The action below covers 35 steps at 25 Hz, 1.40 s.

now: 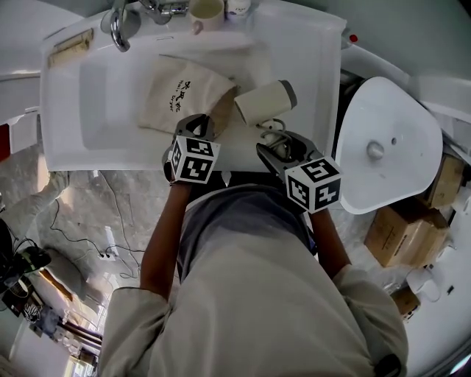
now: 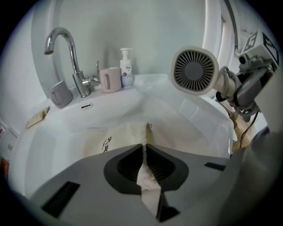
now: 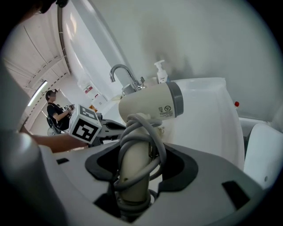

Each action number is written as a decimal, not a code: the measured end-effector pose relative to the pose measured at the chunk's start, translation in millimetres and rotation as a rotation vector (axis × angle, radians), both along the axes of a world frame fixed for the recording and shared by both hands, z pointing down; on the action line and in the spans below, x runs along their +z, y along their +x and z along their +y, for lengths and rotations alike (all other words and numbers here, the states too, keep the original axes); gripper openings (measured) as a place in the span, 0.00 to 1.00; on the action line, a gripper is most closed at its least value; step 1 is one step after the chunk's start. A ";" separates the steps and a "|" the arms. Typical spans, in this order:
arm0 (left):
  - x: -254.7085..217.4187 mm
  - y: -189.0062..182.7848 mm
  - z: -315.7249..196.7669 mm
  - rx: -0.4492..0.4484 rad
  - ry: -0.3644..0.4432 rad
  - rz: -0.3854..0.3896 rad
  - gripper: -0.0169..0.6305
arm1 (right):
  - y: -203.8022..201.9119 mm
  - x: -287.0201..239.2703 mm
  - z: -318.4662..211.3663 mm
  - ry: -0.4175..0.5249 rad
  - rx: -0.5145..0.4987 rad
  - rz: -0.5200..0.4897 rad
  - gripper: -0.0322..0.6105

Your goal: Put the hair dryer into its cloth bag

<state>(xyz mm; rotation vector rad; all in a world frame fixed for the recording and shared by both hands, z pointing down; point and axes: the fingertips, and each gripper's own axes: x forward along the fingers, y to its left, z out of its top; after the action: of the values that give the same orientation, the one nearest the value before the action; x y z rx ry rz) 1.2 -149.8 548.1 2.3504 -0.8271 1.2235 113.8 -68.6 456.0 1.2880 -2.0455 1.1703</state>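
The cream cloth bag (image 1: 184, 96) with black print lies in the white sink basin (image 1: 103, 103); in the left gripper view the cloth bag (image 2: 119, 137) spreads out ahead of the jaws. My left gripper (image 1: 200, 127) is shut on the bag's near edge, a fold of cloth pinched between its pads. The cream hair dryer (image 1: 265, 101) hangs over the basin's right side, its grey cord wound round the handle. My right gripper (image 1: 276, 141) is shut on that handle. The dryer's round rear grille (image 2: 194, 70) shows in the left gripper view, and its body (image 3: 150, 101) in the right gripper view.
A chrome faucet (image 1: 121, 26) stands at the sink's back, with a cup (image 1: 206, 15) beside it, and a pink mug (image 2: 110, 79) and soap bottle (image 2: 126, 66). A toilet (image 1: 386, 143) is to the right, with cardboard boxes (image 1: 401, 232) and cables on the floor.
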 end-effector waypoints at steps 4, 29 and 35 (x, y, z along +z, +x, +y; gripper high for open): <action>-4.9 -5.8 -0.8 -0.008 -0.012 0.030 0.08 | -9.3 7.3 9.6 -0.049 -0.003 0.004 0.44; -23.0 -13.8 -2.5 -0.134 -0.081 0.207 0.08 | -38.2 57.2 35.1 -0.310 -0.215 0.019 0.44; -24.6 -12.0 -3.6 -0.156 -0.094 0.230 0.08 | -39.7 67.5 39.2 -0.378 -0.289 0.027 0.44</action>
<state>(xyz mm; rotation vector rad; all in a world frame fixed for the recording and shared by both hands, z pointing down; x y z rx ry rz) -10.8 -153.4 523.6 2.2507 -0.8377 0.8900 74.1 -29.4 523.4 0.7955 -1.8028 1.3107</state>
